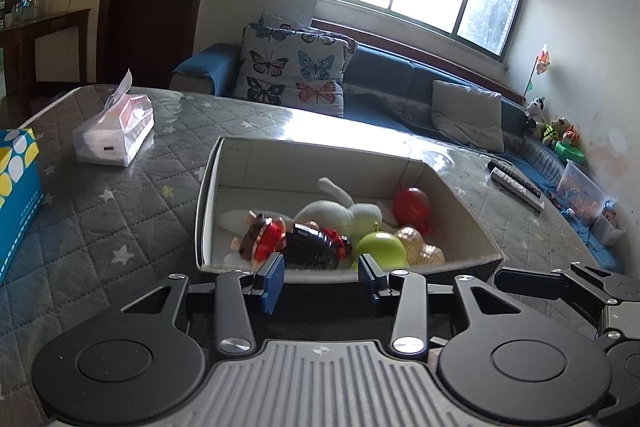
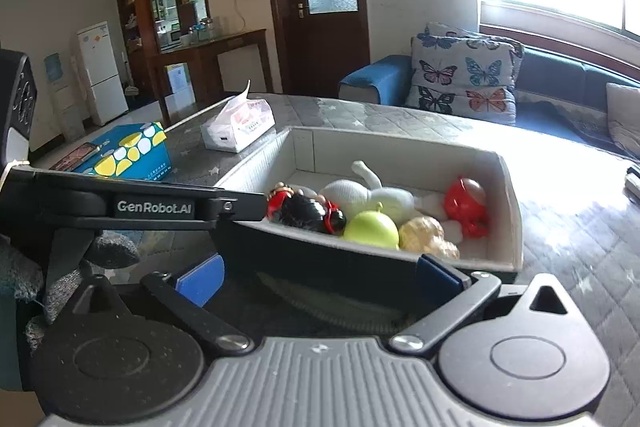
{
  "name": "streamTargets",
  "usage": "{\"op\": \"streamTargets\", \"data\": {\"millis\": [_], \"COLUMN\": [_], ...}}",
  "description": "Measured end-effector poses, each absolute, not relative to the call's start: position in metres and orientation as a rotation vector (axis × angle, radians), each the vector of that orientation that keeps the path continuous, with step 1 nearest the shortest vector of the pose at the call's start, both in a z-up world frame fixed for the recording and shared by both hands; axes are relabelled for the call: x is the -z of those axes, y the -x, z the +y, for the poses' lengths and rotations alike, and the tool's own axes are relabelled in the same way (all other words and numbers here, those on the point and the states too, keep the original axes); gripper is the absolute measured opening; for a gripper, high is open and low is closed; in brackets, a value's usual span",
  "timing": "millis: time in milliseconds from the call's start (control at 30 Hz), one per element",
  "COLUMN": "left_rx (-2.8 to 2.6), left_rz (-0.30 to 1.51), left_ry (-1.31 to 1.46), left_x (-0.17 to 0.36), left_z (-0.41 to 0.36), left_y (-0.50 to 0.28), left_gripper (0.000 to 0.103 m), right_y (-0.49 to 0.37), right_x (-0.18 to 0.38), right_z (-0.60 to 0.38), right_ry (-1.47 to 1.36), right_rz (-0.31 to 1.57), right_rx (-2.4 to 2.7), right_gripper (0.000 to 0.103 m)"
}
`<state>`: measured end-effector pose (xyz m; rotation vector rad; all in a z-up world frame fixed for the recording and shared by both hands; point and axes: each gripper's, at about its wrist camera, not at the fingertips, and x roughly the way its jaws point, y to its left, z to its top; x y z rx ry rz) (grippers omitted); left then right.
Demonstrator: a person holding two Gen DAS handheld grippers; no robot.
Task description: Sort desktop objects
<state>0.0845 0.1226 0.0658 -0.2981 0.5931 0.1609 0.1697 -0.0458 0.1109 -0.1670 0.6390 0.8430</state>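
A shallow cardboard box (image 1: 312, 155) sits on the quilted table and holds several toys: a green ball (image 1: 380, 247), a red figure (image 1: 412, 205), a white plush (image 1: 340, 211), a black-and-red doll (image 1: 312, 247) and an amber toy (image 1: 420, 247). My left gripper (image 1: 323, 279) is open just in front of the box's near wall, with nothing between its blue pads. My right gripper (image 2: 320, 277) stands wide open before the same box (image 2: 400, 147), holding nothing. The green ball (image 2: 372, 229) and red figure (image 2: 466, 205) lie just past its fingers.
A tissue pack (image 1: 116, 135) and a blue-and-yellow carton (image 1: 16, 195) lie left of the box. A remote (image 1: 516, 183) rests at the table's right edge. A sofa with butterfly cushions (image 1: 296, 67) runs behind. A gloved hand (image 2: 24, 279) shows at left.
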Motion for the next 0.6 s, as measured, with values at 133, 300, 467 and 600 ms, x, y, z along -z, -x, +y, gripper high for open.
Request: {"op": "streamTargets", "data": {"millis": [133, 300, 467, 600], "left_rx": [-0.177, -0.219, -0.241, -0.247], "left_rz": [0.611, 0.633, 0.661, 0.672], "left_ry": [0.282, 0.213, 0.181, 0.179], "left_x": [-0.059, -0.052, -0.044, -0.039], "left_z": [0.118, 0.107, 0.1, 0.098], "left_y": [-0.076, -0.072, -0.069, -0.068], "left_gripper": [0.043, 0.043, 0.043, 0.043], "right_y": [-0.165, -0.165, -0.168, -0.17], "right_x": [-0.106, -0.096, -0.081, -0.072], "right_z": [-0.05, -0.053, -0.054, -0.057], "right_ry": [0.157, 0.148, 0.142, 0.124], "right_rz": [0.655, 0.691, 0.739, 0.765], "right_rx": [-0.808, -0.774, -0.733, -0.72], "right_gripper": [0.103, 0.103, 0.103, 0.103]}}
